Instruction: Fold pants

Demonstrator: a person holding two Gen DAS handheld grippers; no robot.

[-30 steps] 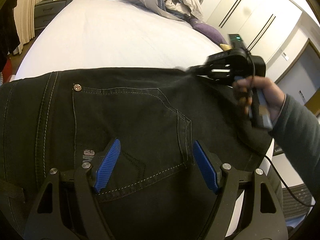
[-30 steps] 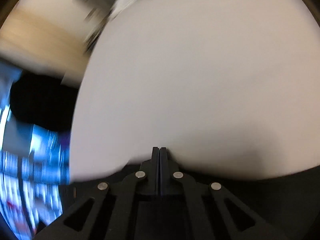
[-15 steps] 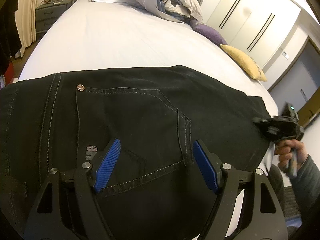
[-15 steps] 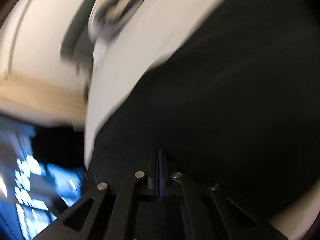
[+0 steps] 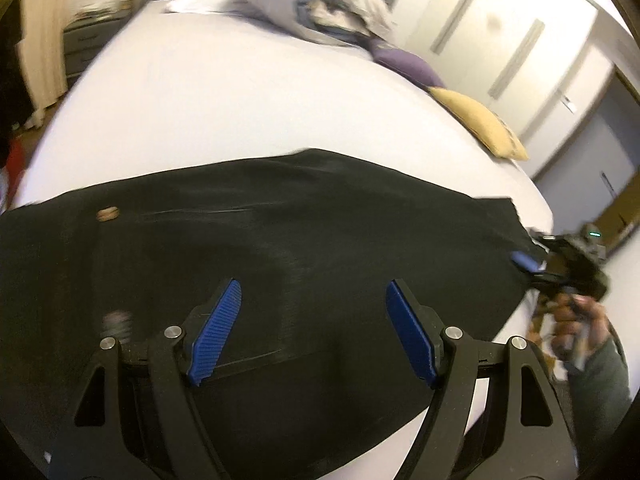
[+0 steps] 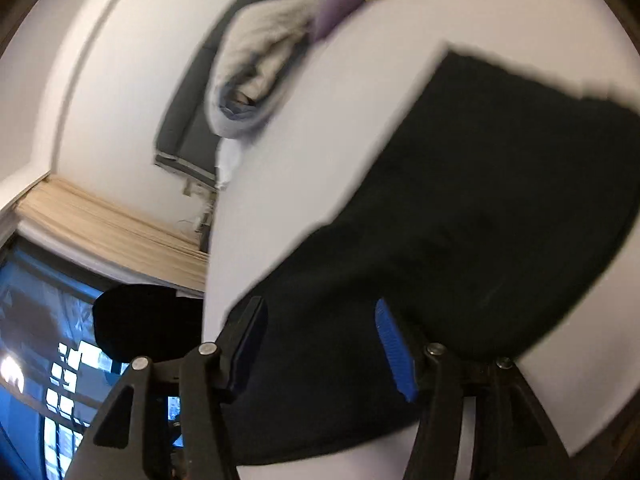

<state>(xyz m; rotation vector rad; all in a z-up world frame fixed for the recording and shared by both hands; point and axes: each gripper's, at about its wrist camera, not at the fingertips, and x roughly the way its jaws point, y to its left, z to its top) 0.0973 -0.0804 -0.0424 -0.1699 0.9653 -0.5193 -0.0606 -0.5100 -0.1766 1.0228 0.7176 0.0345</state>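
While black pants [image 5: 320, 248] lie flat across near edge of bed [image 5: 248, 112], left gripper [image 5: 312, 316] hovers above them, jaws spread, nothing pinched. Right gripper [image 6: 320, 344] at pants' end by bed's right edge, jaws opening, cloth between blue pads, not pressed. Farther: yellow cushion [image 5: 480, 122], purple cushion [image 5: 404, 66], rolled duvet [image 5: 312, 4] at head end.

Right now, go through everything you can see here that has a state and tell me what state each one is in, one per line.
Black pants: folded, lying flat on the bed.
Bed: covered by a smooth white sheet, bare around the pants.
Duvet: bundled up at the head of the bed.
Left gripper: open wide above the pants, nothing between the pads.
Right gripper: jaws opening at the pants' edge, pads not pressing the cloth.
Wardrobe doors: closed.
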